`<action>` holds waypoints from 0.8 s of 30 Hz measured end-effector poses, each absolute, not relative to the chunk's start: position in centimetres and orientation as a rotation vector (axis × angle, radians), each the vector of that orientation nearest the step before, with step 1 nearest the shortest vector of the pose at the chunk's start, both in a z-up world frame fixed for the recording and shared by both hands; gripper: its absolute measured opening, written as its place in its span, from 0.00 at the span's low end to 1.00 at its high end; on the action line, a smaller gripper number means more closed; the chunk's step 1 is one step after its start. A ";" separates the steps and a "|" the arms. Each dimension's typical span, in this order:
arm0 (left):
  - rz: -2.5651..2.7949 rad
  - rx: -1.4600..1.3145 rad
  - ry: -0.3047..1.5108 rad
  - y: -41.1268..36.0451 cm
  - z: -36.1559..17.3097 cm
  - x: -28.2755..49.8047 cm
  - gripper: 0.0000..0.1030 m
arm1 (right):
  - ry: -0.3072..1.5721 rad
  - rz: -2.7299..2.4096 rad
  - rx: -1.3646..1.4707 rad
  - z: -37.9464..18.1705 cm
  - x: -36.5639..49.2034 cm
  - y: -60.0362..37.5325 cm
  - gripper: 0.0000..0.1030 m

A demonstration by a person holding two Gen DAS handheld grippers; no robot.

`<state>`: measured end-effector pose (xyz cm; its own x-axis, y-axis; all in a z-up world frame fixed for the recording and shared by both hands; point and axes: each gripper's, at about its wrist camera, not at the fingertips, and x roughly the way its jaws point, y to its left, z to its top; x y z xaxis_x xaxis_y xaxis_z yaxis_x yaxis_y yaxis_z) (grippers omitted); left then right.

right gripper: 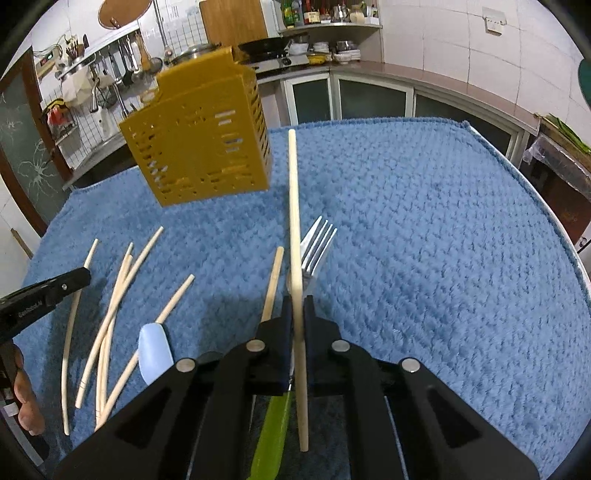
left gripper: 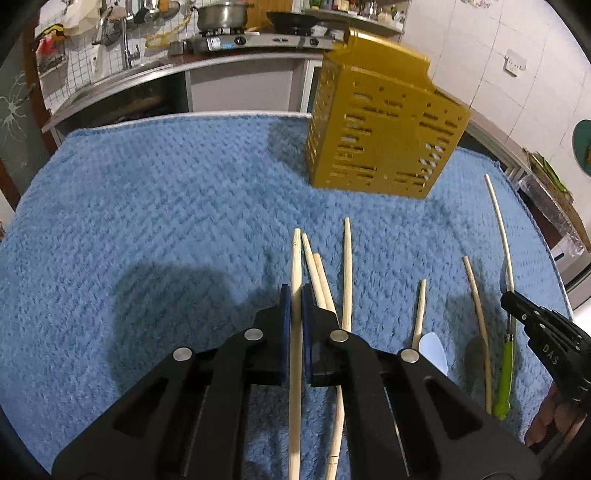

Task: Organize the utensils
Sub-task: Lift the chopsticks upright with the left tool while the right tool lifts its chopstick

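My left gripper (left gripper: 294,291) is shut on a pale wooden chopstick (left gripper: 296,254) that runs straight out between its blue pads. My right gripper (right gripper: 297,301) is shut on a longer chopstick (right gripper: 293,206) that points toward the far edge. The left wrist view shows the right gripper (left gripper: 509,298) low at the right, gripping that same thin stick (left gripper: 503,229). Below the right gripper lies a fork (right gripper: 318,242) with a green handle (right gripper: 272,435). Several loose chopsticks (right gripper: 110,325) and a pale blue spoon (right gripper: 155,350) lie between the two grippers. A yellow slotted utensil holder (left gripper: 380,122) stands further back.
Everything rests on a blue textured towel (left gripper: 147,206) that covers the table. Beyond it are a kitchen counter with a stove and a pot (left gripper: 218,16), and a sink. A hand (right gripper: 26,398) shows at the left edge behind the left gripper (right gripper: 82,276).
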<state>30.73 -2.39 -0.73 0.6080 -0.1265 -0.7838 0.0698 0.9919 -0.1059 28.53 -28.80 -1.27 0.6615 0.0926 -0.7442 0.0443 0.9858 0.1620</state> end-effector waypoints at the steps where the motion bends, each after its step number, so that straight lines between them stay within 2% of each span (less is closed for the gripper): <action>1: -0.105 -0.060 0.901 -2.3 -0.5 30.7 0.04 | 0.845 0.025 0.170 -1.3 28.4 -28.8 0.06; 11: -0.069 -0.010 0.852 -2.5 0.3 29.9 0.04 | 0.818 0.017 0.159 -0.7 28.4 -28.8 0.06; 24: -0.047 -0.035 0.776 -1.5 2.9 29.4 0.04 | 0.656 0.057 0.161 3.5 27.1 -29.2 0.06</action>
